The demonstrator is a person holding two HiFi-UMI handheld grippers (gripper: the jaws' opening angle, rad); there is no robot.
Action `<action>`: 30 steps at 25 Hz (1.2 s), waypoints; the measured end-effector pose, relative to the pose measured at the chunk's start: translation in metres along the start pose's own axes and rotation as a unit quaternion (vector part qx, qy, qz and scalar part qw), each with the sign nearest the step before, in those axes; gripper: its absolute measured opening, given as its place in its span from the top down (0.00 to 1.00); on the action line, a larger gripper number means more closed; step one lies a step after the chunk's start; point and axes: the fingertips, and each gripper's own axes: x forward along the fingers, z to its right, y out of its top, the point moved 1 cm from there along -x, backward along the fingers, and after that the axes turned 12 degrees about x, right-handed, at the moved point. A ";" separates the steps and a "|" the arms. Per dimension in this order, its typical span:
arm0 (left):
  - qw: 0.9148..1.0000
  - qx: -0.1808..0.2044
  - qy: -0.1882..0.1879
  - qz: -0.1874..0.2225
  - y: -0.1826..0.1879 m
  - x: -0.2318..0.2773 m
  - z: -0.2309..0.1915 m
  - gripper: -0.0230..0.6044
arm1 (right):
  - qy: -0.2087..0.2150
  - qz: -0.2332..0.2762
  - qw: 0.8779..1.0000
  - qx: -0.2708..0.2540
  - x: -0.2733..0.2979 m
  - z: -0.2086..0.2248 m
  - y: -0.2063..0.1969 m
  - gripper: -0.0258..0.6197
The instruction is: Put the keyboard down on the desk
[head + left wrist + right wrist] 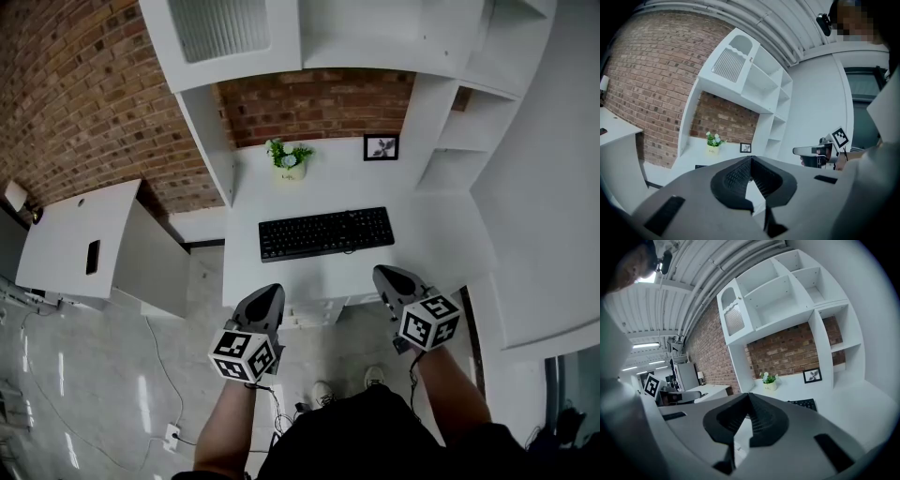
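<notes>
Left gripper [270,295]: jaws pressed together at the tips, nothing between the pads, no contact with any object. Right gripper [386,277]: same condition, jaws pressed together and empty. Both were held in the air off the front edge of the white desk [309,192], one on each side, pointing toward it. The black keyboard [325,232] lay flat on the desk top, centred, well apart from both grippers. Behind it, near the brick back wall, stood a small potted plant [289,159] and a framed picture [381,147].

left hand-held gripper [268,298] — jaws together | right hand-held gripper [388,277] — jaws together
</notes>
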 end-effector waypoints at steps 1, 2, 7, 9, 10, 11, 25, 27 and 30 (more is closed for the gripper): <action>1.000 -0.001 0.000 -0.001 -0.002 -0.002 0.003 0.94 | 0.001 -0.002 1.000 -0.002 -0.003 -0.001 -0.002 0.93; 1.000 -0.002 0.001 -0.002 -0.004 -0.003 0.006 0.94 | 0.002 -0.003 1.000 -0.003 -0.006 -0.003 -0.004 0.93; 1.000 -0.010 0.005 -0.011 -0.012 -0.005 0.025 0.94 | 0.008 -0.007 1.000 -0.002 -0.021 -0.001 -0.007 0.93; 1.000 -0.011 0.009 -0.016 -0.017 -0.007 0.037 0.94 | 0.013 -0.008 1.000 0.001 -0.031 0.002 -0.009 0.93; 1.000 -0.011 0.012 -0.019 -0.018 -0.007 0.043 0.94 | 0.015 -0.008 1.000 0.002 -0.036 0.004 -0.010 0.93; 1.000 -0.012 0.015 -0.021 -0.019 -0.007 0.050 0.94 | 0.018 -0.008 1.000 0.002 -0.042 0.007 -0.011 0.93; 0.998 -0.009 0.054 -0.027 -0.017 -0.021 0.165 0.94 | 0.071 -0.016 0.997 0.011 -0.127 0.038 -0.008 0.93; 0.998 -0.007 0.061 -0.025 -0.015 -0.025 0.179 0.94 | 0.078 -0.014 0.997 0.009 -0.140 0.041 -0.007 0.93; 0.997 -0.006 0.071 -0.022 -0.013 -0.029 0.197 0.94 | 0.086 -0.012 0.996 0.007 -0.156 0.044 -0.006 0.93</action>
